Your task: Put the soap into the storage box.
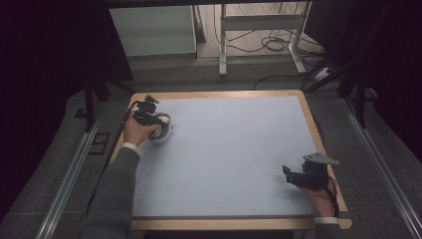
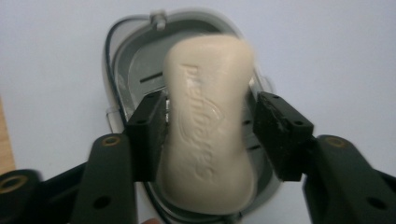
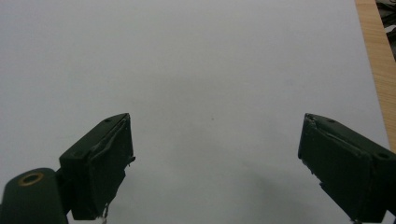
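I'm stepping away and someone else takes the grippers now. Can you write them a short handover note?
Left hand-held gripper: jaws astride the soap bar, right pad apart from it, left pad at its edge; grip looks released.
Right hand-held gripper: open, empty, over the bare mat.
Soap dish: far-left on the mat, soap over or in it.
Done: soap brought to the dish.
Left: probably withdraw the left gripper; check the soap sits flat.

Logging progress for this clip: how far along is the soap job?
Done: the soap bar is over the open soap dish. In hand: the left gripper straddles it, a gap at one pad. Left: withdrawing. The right gripper waits open.
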A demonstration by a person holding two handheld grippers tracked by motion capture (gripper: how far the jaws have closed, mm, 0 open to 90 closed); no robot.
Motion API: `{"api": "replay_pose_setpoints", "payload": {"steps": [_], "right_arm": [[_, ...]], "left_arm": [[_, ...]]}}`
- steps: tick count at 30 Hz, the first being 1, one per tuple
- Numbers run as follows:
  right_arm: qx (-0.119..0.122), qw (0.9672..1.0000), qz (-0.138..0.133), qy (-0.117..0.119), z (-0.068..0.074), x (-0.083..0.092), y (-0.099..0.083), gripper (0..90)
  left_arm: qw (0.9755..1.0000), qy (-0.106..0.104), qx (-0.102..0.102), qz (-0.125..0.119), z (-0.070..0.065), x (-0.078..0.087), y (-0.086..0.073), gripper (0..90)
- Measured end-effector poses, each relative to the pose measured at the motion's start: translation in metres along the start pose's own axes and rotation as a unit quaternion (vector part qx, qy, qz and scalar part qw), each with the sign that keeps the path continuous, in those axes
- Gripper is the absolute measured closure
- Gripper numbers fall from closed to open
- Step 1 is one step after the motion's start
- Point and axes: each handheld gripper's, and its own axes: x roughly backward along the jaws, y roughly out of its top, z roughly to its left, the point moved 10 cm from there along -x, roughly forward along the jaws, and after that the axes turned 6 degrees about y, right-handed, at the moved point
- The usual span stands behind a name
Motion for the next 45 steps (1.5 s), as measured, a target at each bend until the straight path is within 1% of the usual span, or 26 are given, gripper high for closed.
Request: {"api": "replay_pose_setpoints", "payload": {"steps": [1,2,3,4,9,11,12,16,17,18,19,20,21,22,23,26,28,30,31,32,33,35,37,41,44,45], "right_arm": [[0.0,1.0,0.001,0.0,0.0,0.0,0.0,10.1],[0.0,1.0,0.002,0.0,0.0,-0.001,-0.001,10.1],[0.0,1.0,0.002,0.0,0.0,-0.001,-0.001,10.1],[0.0,1.0,0.001,0.0,0.0,0.0,0.0,10.1],[0.002,1.0,-0.001,-0.001,0.001,0.0,0.0,10.1],[0.002,1.0,0.001,-0.001,0.001,0.0,0.0,10.1],[0.002,1.0,0.001,-0.001,0.001,0.0,0.0,10.1],[0.001,1.0,0.001,-0.002,-0.001,0.0,-0.001,10.1],[0.0,1.0,0.0,-0.002,0.0,0.001,0.0,10.1],[0.0,1.0,0.0,-0.002,0.0,0.001,0.0,10.1],[0.0,1.0,0.0,-0.001,0.0,0.001,0.0,10.1],[0.0,1.0,-0.003,0.0,0.001,0.002,0.001,10.1],[0.0,1.0,-0.003,0.0,0.001,0.002,0.001,10.1],[0.001,1.0,-0.002,0.0,0.001,0.002,0.001,10.1],[0.0,1.0,-0.002,-0.001,0.001,0.002,0.001,10.1],[0.001,1.0,-0.002,0.0,0.001,0.002,0.001,10.1],[0.001,1.0,-0.003,0.0,0.001,0.002,0.001,10.1],[0.001,1.0,-0.004,0.0,0.001,0.002,0.001,10.1],[0.001,1.0,-0.005,0.0,0.001,0.003,0.001,10.1],[0.001,1.0,-0.004,0.0,0.001,0.002,0.001,10.1],[0.001,1.0,-0.004,0.0,0.001,0.002,0.001,10.1],[0.004,1.0,-0.003,0.001,0.002,0.002,0.001,10.1],[0.004,1.0,-0.006,0.002,0.003,0.002,0.002,10.1],[0.004,1.0,-0.008,0.001,0.003,0.003,0.003,10.1],[0.003,0.9999,-0.01,0.0,0.002,0.003,0.003,10.1],[0.004,0.9999,-0.01,0.001,0.003,0.003,0.003,10.1]], "left_arm": [[0.9999,-0.007,-0.001,-0.008,-0.003,0.004,0.001,40.5],[0.9996,-0.017,-0.007,-0.022,-0.009,0.013,0.002,38.0],[0.9996,-0.017,-0.007,-0.022,-0.009,0.013,0.002,37.1],[0.9993,-0.02,-0.013,-0.03,-0.012,0.02,0.002,36.6],[0.9986,-0.026,-0.022,-0.039,-0.017,0.029,0.0,34.0],[0.997,-0.046,-0.035,-0.052,-0.026,0.036,-0.003,33.1],[0.997,-0.046,-0.035,-0.052,-0.026,0.036,-0.003,32.9],[0.9945,-0.061,-0.05,-0.069,-0.039,0.041,-0.013,32.0],[0.9936,-0.065,-0.058,-0.072,-0.044,0.042,-0.02,31.3],[0.9936,-0.065,-0.058,-0.072,-0.044,0.042,-0.02,30.9],[0.9929,-0.068,-0.063,-0.074,-0.046,0.042,-0.023,30.9],[0.9915,-0.076,-0.072,-0.077,-0.049,0.042,-0.03,31.4],[0.9915,-0.076,-0.072,-0.077,-0.049,0.042,-0.03,32.4],[0.99,-0.089,-0.075,-0.08,-0.052,0.042,-0.038,33.0],[0.99,-0.089,-0.075,-0.08,-0.052,0.042,-0.038,33.4],[0.9891,-0.094,-0.074,-0.085,-0.055,0.039,-0.051,33.2],[0.9884,-0.099,-0.068,-0.093,-0.058,0.038,-0.058,32.6],[0.987,-0.107,-0.065,-0.101,-0.062,0.037,-0.066,32.6],[0.986,-0.114,-0.067,-0.102,-0.067,0.035,-0.075,32.4],[0.9856,-0.116,-0.072,-0.099,-0.069,0.034,-0.08,31.9],[0.9856,-0.116,-0.072,-0.099,-0.069,0.034,-0.08,31.4],[0.9855,-0.117,-0.072,-0.099,-0.072,0.033,-0.088,30.9],[0.9841,-0.126,-0.072,-0.103,-0.077,0.034,-0.096,30.2],[0.9831,-0.13,-0.071,-0.107,-0.08,0.033,-0.11,29.2],[0.9814,-0.14,-0.06,-0.116,-0.082,0.033,-0.121,28.5],[0.9821,-0.137,-0.063,-0.113,-0.082,0.031,-0.128,28.4]]}}
